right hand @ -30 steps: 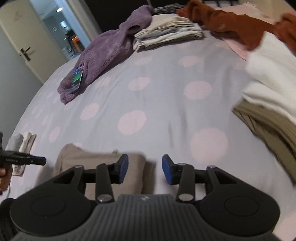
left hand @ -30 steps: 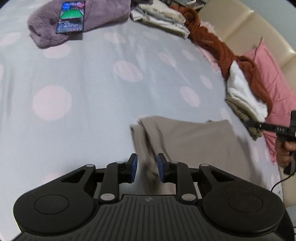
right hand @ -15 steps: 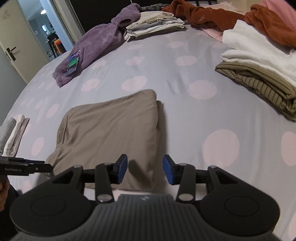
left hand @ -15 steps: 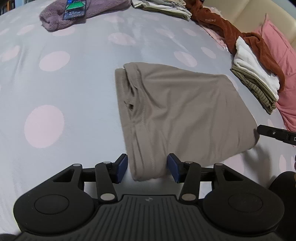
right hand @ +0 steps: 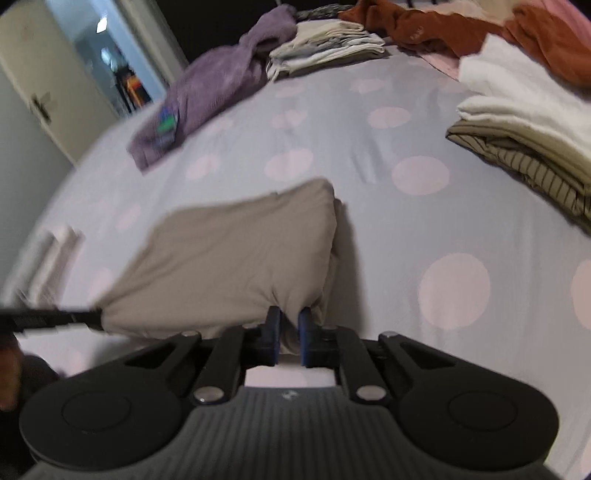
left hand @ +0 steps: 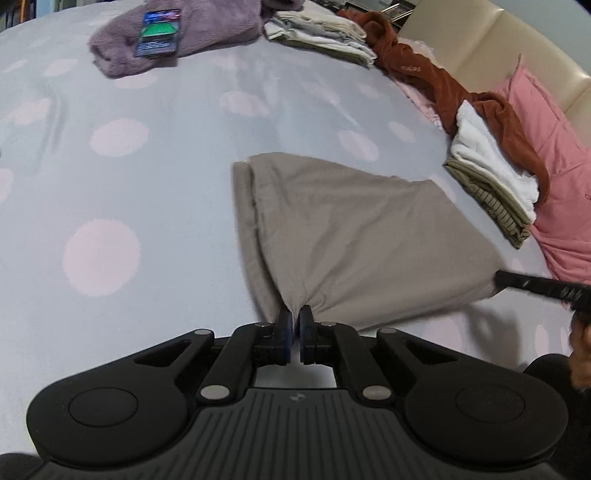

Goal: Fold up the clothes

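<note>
Now, bed: we see one bed with a pale grey sheet dotted with pink, carrying everything below.
Room: we see a cream door with a lit opening beside it past the far left edge of the bed in the right wrist view, and a cream padded headboard beyond the far right edge in the left wrist view.
Taupe garment: one, folded, lying near our edge of the bed, its two near corners lifted and bunched.
Purple fleece: one, at the far edge, with one printed card on top.
Rust garment: one, loose along the right edge.
Folded stacks: we count two, a pale one at the far edge and a white-over-striped one at the right edge, beside one pink pillow.
Left gripper: pressed together, pinching the garment's near left corner.
Right gripper: jaws closing, a fold of the garment's near right corner between the pads and touching them.
</note>
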The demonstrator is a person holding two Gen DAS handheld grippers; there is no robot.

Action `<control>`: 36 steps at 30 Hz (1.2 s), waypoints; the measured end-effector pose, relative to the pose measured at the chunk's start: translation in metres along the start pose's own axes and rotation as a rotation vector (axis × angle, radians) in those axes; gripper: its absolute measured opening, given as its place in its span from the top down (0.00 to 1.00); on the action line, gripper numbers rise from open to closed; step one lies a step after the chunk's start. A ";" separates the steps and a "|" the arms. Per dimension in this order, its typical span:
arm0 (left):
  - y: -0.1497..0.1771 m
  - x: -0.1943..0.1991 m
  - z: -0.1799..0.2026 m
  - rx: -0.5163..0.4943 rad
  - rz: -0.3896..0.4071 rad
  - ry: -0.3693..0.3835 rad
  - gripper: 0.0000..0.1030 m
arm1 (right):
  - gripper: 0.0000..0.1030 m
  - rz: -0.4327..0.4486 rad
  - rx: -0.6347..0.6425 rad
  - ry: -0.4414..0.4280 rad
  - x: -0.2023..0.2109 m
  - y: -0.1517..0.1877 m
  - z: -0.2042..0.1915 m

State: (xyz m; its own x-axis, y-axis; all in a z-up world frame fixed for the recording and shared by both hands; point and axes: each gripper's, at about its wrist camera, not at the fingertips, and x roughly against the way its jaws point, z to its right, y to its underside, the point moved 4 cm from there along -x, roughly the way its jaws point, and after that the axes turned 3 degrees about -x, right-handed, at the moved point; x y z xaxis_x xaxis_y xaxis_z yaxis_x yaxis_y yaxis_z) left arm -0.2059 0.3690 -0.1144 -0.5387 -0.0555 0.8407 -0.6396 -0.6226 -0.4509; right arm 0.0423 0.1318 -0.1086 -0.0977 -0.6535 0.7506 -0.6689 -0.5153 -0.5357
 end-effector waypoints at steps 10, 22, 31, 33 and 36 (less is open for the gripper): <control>0.016 -0.034 0.011 -0.111 -0.134 -0.044 0.92 | 0.84 -0.097 0.063 0.026 -0.032 0.020 0.016; -0.054 -0.007 0.009 -0.143 0.078 -0.049 0.59 | 0.55 0.009 0.057 0.018 -0.028 -0.050 0.017; -0.114 -0.068 -0.007 -0.112 0.109 -0.036 0.63 | 0.67 -0.028 0.053 0.021 -0.090 -0.092 0.015; -0.114 -0.076 -0.008 -0.126 0.097 -0.024 0.73 | 0.77 -0.039 0.072 0.012 -0.097 -0.095 0.013; -0.111 -0.084 -0.011 -0.122 0.075 -0.013 1.00 | 0.88 -0.044 0.087 -0.002 -0.101 -0.097 0.013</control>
State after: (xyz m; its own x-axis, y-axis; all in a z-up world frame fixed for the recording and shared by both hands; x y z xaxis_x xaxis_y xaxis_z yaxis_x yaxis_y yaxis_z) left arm -0.0954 0.4516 -0.1382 -0.5809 -0.1092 0.8066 -0.6601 -0.5165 -0.5454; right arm 0.1270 0.2403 -0.1376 -0.0683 -0.6300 0.7736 -0.6057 -0.5900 -0.5339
